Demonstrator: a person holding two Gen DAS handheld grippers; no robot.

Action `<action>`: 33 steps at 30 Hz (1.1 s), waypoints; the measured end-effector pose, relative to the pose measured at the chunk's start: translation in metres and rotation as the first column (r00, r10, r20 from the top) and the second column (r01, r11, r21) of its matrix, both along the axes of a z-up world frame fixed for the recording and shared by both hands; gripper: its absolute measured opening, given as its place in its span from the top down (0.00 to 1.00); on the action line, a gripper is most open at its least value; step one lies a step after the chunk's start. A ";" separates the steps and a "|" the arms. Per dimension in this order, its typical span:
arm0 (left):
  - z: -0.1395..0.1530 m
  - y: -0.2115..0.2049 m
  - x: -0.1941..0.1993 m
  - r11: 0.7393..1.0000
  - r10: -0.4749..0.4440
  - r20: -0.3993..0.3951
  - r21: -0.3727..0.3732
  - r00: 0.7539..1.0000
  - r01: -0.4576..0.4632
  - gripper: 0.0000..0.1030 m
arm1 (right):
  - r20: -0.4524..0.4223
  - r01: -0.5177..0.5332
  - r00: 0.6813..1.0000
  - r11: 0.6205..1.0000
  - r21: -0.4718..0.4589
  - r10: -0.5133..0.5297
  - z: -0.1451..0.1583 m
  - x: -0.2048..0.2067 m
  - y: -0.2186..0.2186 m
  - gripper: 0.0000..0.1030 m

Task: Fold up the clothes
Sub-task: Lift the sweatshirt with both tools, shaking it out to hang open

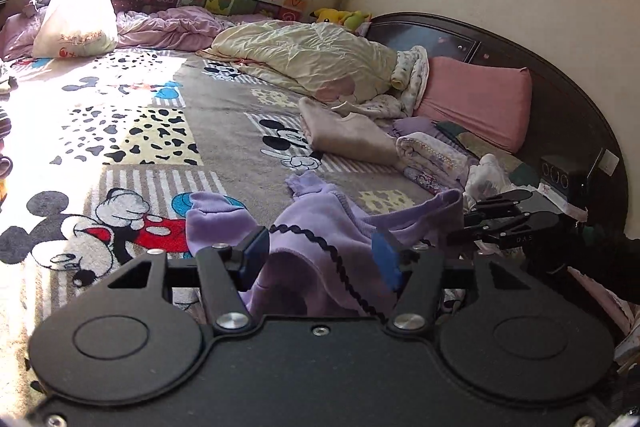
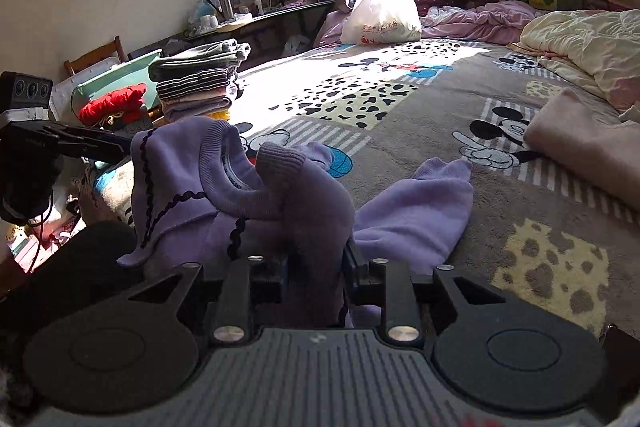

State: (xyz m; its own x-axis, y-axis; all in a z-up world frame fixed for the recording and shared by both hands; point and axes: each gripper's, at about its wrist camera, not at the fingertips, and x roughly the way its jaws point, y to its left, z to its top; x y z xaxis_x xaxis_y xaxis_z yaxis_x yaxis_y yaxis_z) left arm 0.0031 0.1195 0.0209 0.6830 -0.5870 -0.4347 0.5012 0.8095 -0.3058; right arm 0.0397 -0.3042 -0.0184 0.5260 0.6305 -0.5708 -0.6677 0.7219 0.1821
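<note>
Both claws sit over the cartoon bedspread (image 1: 224,147): my left gripper (image 1: 322,259) stands apart, my right gripper (image 2: 316,267) clamped on the purple sweater (image 2: 304,211) bunched there. Beyond lies a beige folded garment (image 1: 348,139).

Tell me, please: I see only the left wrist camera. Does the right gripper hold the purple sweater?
Observer: It seems so. In the right wrist view a bunch of the sweater fills the jaws of the right gripper, and the pads appear to press on it.
Operator: Is there a finished pile anywhere?
Observer: Yes. A stack of folded clothes stands beyond the sweater, to the left in that view.
</note>
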 end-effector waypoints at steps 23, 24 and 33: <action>-0.041 -0.073 0.159 0.803 -0.517 -0.429 0.055 0.741 0.593 0.52 | -0.092 -0.506 0.862 0.834 -0.221 0.499 0.038 0.056 0.050 0.62; -0.039 -0.074 0.152 0.788 -0.532 -0.426 0.069 0.732 0.612 0.53 | -0.117 -0.530 0.848 0.815 -0.235 0.517 0.034 0.055 0.054 0.65; -0.026 -0.082 0.081 0.745 -0.536 -0.380 0.207 0.754 0.634 0.68 | -0.101 -0.559 0.817 0.736 -0.381 0.568 0.019 -0.003 0.051 0.67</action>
State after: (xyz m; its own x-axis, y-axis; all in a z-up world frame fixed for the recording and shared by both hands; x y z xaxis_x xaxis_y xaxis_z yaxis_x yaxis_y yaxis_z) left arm 0.0844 0.0375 -0.0050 0.0685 -0.6309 -0.7728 0.8384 0.4563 -0.2981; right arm 0.0372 -0.2530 0.0009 0.1581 0.5534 -0.8178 -0.9749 0.2191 -0.0402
